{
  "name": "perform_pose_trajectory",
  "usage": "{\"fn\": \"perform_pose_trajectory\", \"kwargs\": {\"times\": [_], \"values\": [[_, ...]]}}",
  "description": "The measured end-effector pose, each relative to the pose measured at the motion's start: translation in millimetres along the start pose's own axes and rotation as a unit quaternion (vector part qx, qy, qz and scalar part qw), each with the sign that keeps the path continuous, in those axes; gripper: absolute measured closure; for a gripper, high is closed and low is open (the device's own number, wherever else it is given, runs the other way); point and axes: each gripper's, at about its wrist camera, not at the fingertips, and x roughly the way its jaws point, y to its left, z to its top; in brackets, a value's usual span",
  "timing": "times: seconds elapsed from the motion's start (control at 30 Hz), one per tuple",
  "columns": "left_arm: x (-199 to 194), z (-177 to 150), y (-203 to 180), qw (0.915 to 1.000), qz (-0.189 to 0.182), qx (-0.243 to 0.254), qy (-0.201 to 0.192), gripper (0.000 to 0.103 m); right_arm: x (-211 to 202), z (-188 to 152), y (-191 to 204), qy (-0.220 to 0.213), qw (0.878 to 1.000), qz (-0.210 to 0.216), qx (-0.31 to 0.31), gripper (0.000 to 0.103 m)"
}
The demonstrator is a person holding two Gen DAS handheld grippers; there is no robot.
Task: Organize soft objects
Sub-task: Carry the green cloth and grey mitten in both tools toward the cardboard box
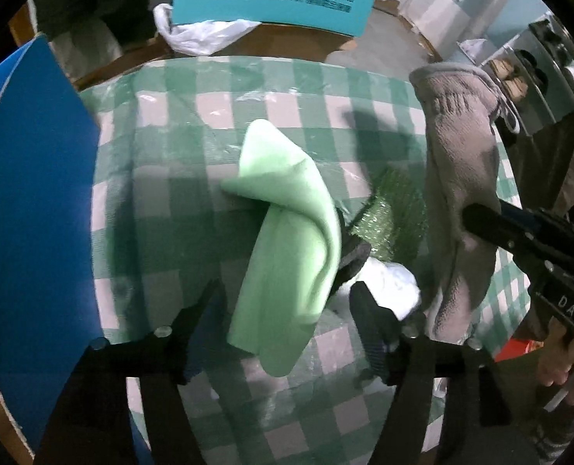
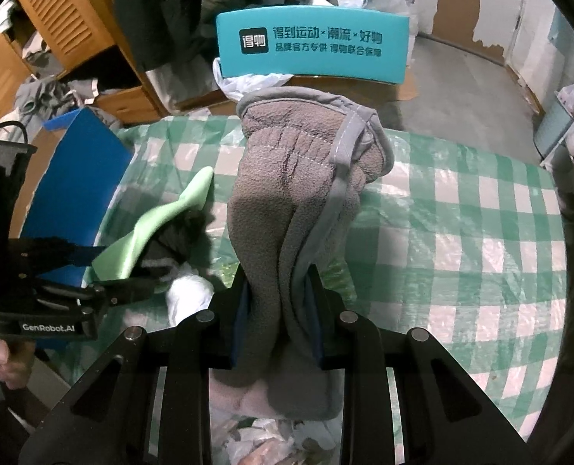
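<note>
A light green cloth (image 1: 287, 240) hangs loose between the two fingers of my left gripper (image 1: 285, 298). The jaws stand wide and neither pad presses on the cloth. From the right wrist view the same cloth (image 2: 151, 228) drapes by the left gripper (image 2: 120, 271) over the table's left side. My right gripper (image 2: 277, 286) is shut on a grey fleece glove (image 2: 298, 178), held up with its cuff pointing away. In the left wrist view that glove (image 1: 457, 143) hangs at the right, with the right gripper (image 1: 475, 219) pinching its side.
The green-checked table (image 1: 194, 124) has a plastic cover. On it lie a sparkly green scrubber (image 1: 395, 213), a white soft lump (image 1: 388, 283) and a dark fuzzy item (image 2: 178, 232). A blue box (image 1: 35, 193) stands at the left edge and a teal box (image 2: 310, 42) behind.
</note>
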Motion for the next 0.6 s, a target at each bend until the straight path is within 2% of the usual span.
{"fn": "perform_pose_trajectory", "kwargs": {"times": [0.13, 0.6], "values": [[-3, 3, 5, 0.9999, 0.007, -0.011, -0.008, 0.021, 2, 0, 3, 0.003, 1.000, 0.001, -0.001, 0.078], [3, 33, 21, 0.9986, 0.025, -0.038, -0.026, 0.021, 5, -1, 5, 0.011, 1.000, 0.007, -0.004, 0.078]]}}
